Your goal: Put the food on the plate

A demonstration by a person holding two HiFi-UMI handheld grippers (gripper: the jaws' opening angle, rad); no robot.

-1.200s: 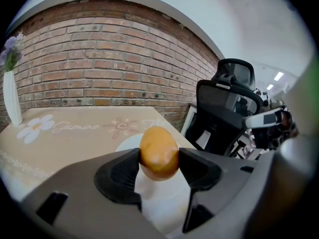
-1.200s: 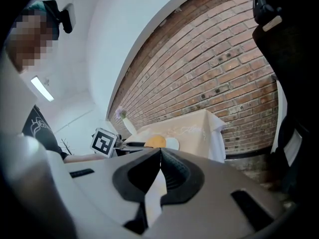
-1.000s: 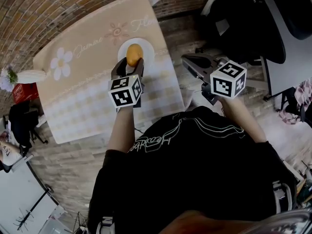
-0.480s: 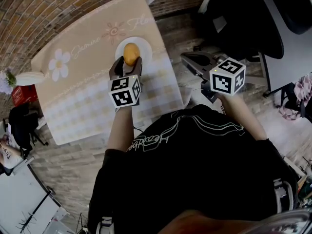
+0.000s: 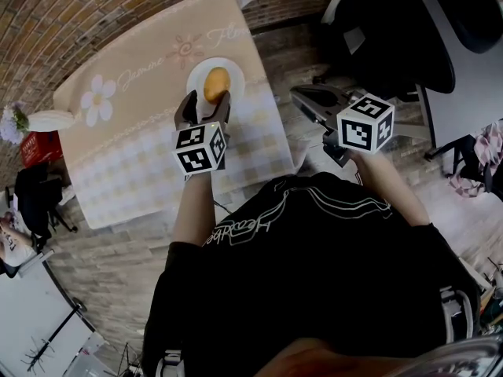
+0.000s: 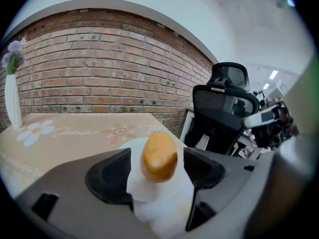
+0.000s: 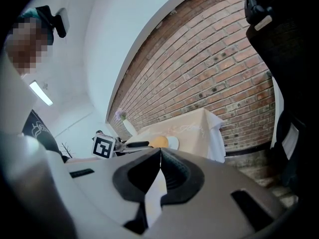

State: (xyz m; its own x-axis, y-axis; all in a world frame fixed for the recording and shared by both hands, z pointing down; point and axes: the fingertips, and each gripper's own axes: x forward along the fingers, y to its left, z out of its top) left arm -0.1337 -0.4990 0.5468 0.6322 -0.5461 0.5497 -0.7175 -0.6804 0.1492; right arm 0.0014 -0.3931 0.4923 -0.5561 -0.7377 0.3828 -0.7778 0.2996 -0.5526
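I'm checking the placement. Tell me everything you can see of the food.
The food is a smooth, golden-brown oval, like a bread roll, whole and unmarked. It rests on the white plate, near an edge of the table. The left tongs flank it with jaws apart, having just been opening; neither pad touches it.

Golden-brown food (image 6: 159,156), white plate (image 5: 238,77), beige tablecloth (image 5: 134,163) with white daisy (image 5: 97,100) and pale checks, red-brown brick wall (image 6: 99,68)

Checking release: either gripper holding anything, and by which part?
Nothing held. Left gripper jaws just opened, clear of the roll on the plate. Right gripper shut, empty.
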